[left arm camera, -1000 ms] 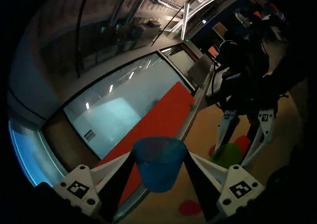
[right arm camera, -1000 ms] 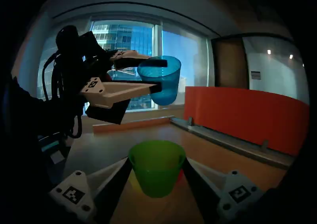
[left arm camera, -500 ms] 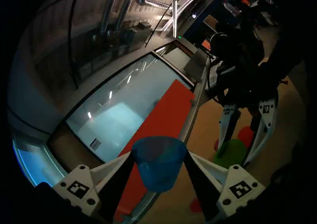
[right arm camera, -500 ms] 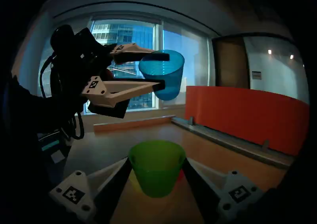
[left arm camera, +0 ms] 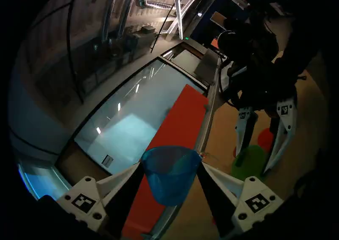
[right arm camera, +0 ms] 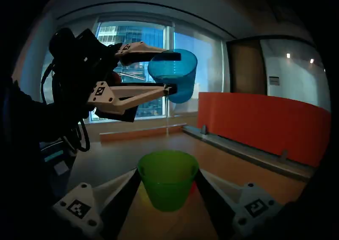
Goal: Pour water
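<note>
One blue cup (right arm camera: 173,74) tilted, above green cup (right arm camera: 168,178)

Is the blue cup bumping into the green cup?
Apart. In the right gripper view the blue cup hangs well above the green cup, with the window and wooden table showing between them.

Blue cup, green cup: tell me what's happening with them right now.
A person works a claw in each hand. The left claw grips the blue cup, raised and tipped above the green cup. The right claw grips the green cup upright, low over the wooden table. A thin thread of water seems to run from the blue cup's rim toward the green one, so pouring looks under way.
</note>
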